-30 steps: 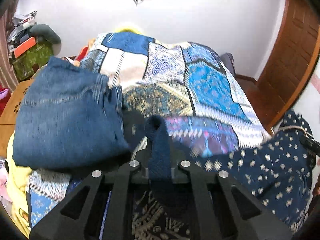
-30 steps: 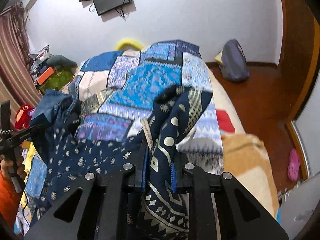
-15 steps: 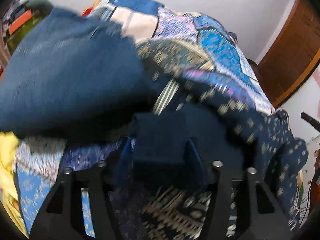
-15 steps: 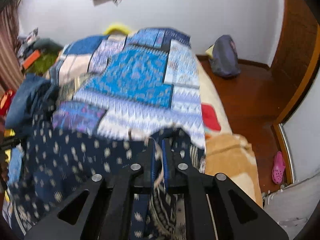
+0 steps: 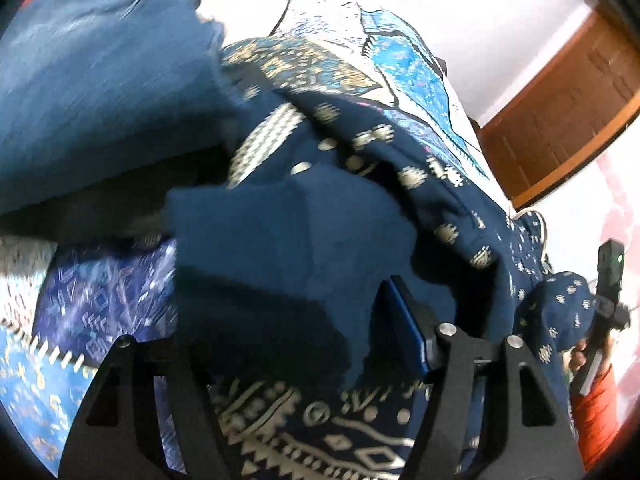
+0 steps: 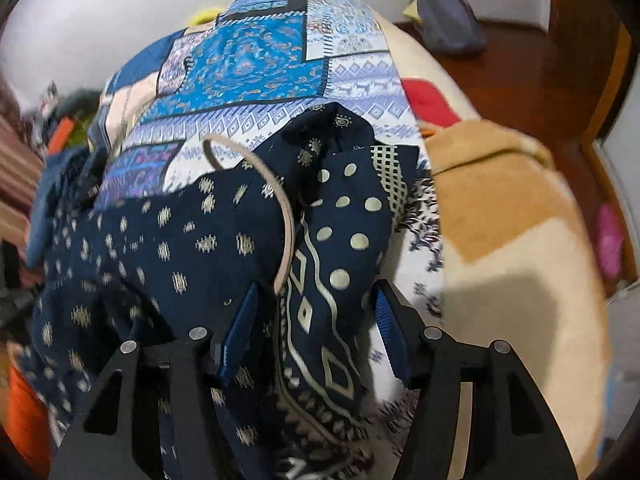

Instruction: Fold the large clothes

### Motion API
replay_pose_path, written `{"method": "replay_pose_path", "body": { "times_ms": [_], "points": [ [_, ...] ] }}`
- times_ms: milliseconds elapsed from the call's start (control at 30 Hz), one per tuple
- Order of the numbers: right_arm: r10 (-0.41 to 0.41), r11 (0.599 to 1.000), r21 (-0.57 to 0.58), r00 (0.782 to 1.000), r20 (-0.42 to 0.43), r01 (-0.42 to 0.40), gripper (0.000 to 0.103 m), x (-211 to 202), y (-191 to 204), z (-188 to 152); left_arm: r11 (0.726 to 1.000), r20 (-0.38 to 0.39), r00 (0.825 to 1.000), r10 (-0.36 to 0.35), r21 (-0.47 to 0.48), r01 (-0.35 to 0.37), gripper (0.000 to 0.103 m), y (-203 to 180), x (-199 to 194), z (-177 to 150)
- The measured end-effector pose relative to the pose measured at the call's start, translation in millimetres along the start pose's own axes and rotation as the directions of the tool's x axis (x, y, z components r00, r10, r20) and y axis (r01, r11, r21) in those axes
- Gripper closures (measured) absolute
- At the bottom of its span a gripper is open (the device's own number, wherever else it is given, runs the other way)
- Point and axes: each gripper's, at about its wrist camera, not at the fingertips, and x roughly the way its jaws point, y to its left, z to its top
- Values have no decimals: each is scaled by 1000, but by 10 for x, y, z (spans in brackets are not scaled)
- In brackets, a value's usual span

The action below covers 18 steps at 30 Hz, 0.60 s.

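The navy batik garment (image 6: 168, 248) lies across the bed just ahead of both sets of jaws, its long axis running from one gripper to the other. The right gripper (image 6: 316, 320) has its jaws opening around a bunched corner that no pad presses. The left gripper (image 5: 280, 320) likewise stands with jaws opening, loose cloth heaped between them. Beneath is a blue patchwork bedspread (image 6: 256, 60), folded jeans (image 5: 100, 80) beyond the left jaws, and a wooden floor (image 6: 540, 76) past the right.
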Motion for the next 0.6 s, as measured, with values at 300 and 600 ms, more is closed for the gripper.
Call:
{"method": "replay_pose_path", "body": {
  "times_ms": [300, 600],
  "points": [
    [-106, 990, -87, 994, 25, 107, 84, -4, 407, 16, 982, 40, 987, 155, 102, -158, 88, -338, -184, 136],
    [31, 990, -142, 983, 179, -5, 87, -956, 927, 199, 971, 226, 957, 182, 111, -211, 91, -562, -930, 375]
  ]
}}
